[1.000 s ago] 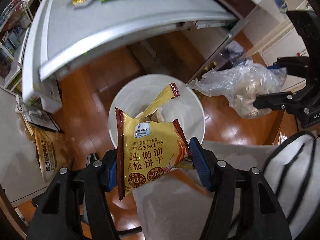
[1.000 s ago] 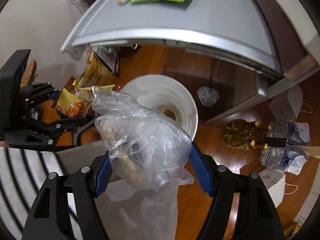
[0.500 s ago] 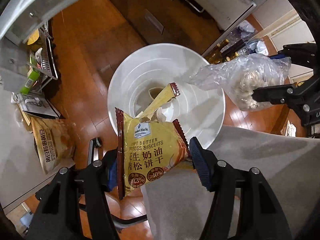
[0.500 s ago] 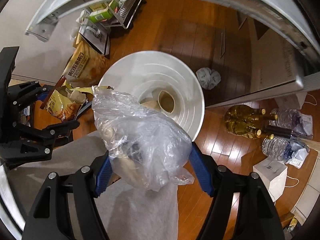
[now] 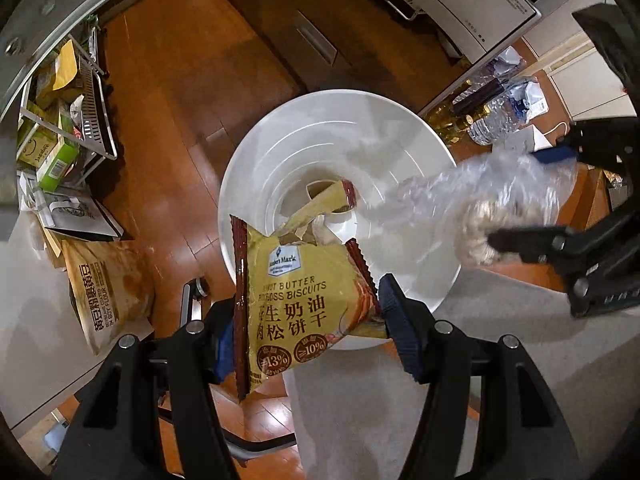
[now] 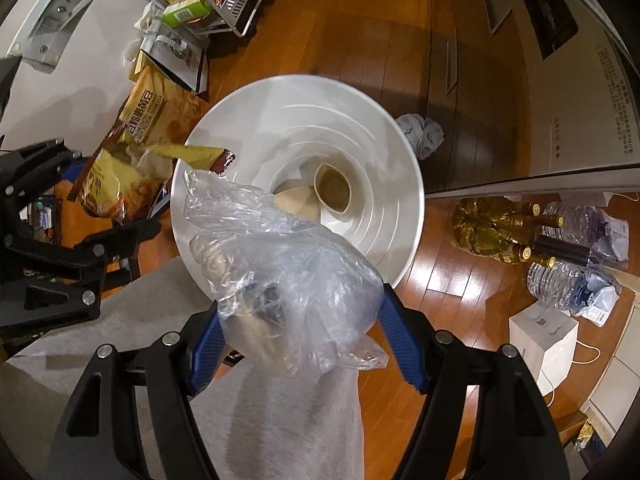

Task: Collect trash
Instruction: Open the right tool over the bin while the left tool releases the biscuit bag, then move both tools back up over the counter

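The biscuit bag (image 5: 304, 300), yellow with dark red edges and torn open at the top, is clenched between the blue pads of the left gripper (image 5: 308, 320). It hangs over the near rim of the white bin (image 5: 248, 184), its torn flap reaching out above the bin's mouth. From the right wrist the same bag (image 6: 116, 184) shows at the left, just outside the bin's rim (image 6: 416, 200), with the flap crossing over it.

The plastic bag (image 6: 288, 280), clear and crumpled, is grasped by the right gripper (image 6: 298, 320); both pads press into its sides. Something pale and lumpy sits inside it, too blurred to name. It hangs above the bin's near edge, and in the left view it (image 5: 500, 208) sits off the bin's right side, held by the right gripper (image 5: 532, 196).

Down in the bin lies a paper cup (image 6: 332, 188) on its side, beside some tan paper.

The bin stands on a wood floor (image 5: 168, 120). Near it on the left a brown flour sack (image 5: 108, 292) leans against the wall, with a wire rack (image 6: 228, 0) of cartons beyond. On the other side lie a crumpled wad (image 6: 424, 132), bottles (image 6: 504, 232) and a white box (image 6: 544, 332). Grey trouser legs (image 6: 280, 420) show under both grippers.
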